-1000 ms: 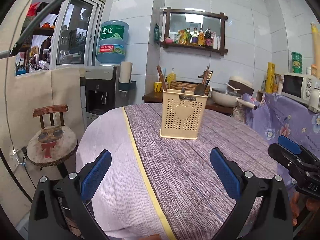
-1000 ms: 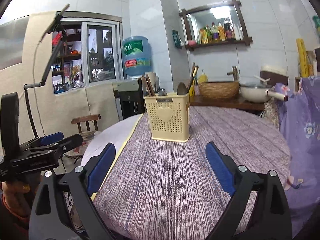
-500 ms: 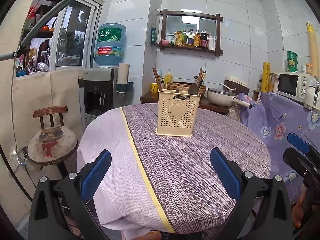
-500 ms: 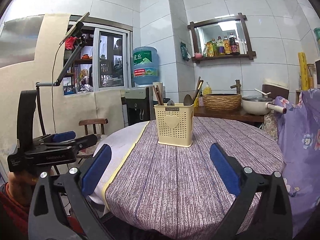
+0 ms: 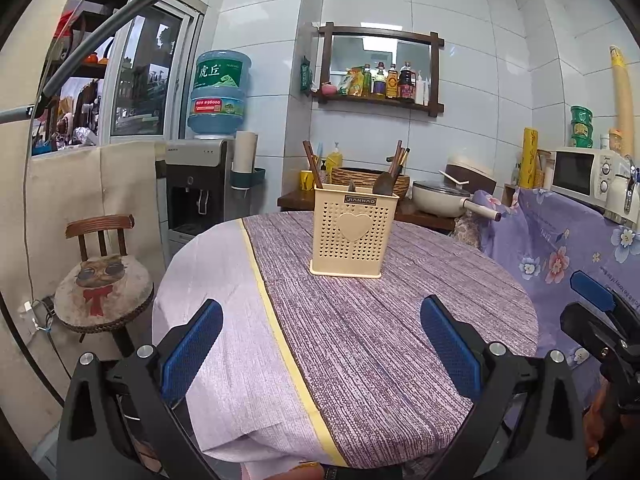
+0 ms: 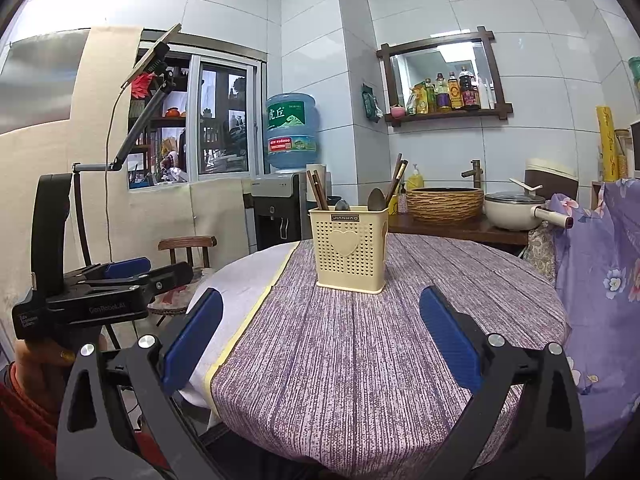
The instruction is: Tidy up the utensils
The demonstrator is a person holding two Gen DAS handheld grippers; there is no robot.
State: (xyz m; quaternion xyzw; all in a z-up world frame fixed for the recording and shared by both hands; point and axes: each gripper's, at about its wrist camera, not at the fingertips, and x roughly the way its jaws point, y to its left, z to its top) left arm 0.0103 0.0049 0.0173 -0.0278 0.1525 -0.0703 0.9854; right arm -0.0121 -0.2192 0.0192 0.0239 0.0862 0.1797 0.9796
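Note:
A cream perforated utensil basket (image 5: 352,236) (image 6: 350,254) with a heart on its front stands upright on the far half of the round table (image 5: 380,340) (image 6: 360,340). Brown chopsticks (image 5: 310,162) (image 6: 316,190) and dark spoons (image 5: 384,184) (image 6: 376,200) stick up out of it. My left gripper (image 5: 320,320) is open at the table's near edge, nothing between its blue pads. My right gripper (image 6: 320,308) is also open and empty, well short of the basket. Each gripper shows at the side of the other's view: the right one (image 5: 592,312) and the left one (image 6: 132,276).
A stool with a cat cushion (image 5: 102,292) stands left of the table, a water dispenser (image 5: 200,188) behind it. A counter holding a pan (image 5: 440,198) and a woven bowl runs along the back wall. A purple flowered cloth (image 5: 560,248) hangs at the right under a microwave (image 5: 580,170).
Both grippers have drawn back from the table, so its near edge now shows and the basket looks farther off. The right gripper's fingers stand slightly wider.

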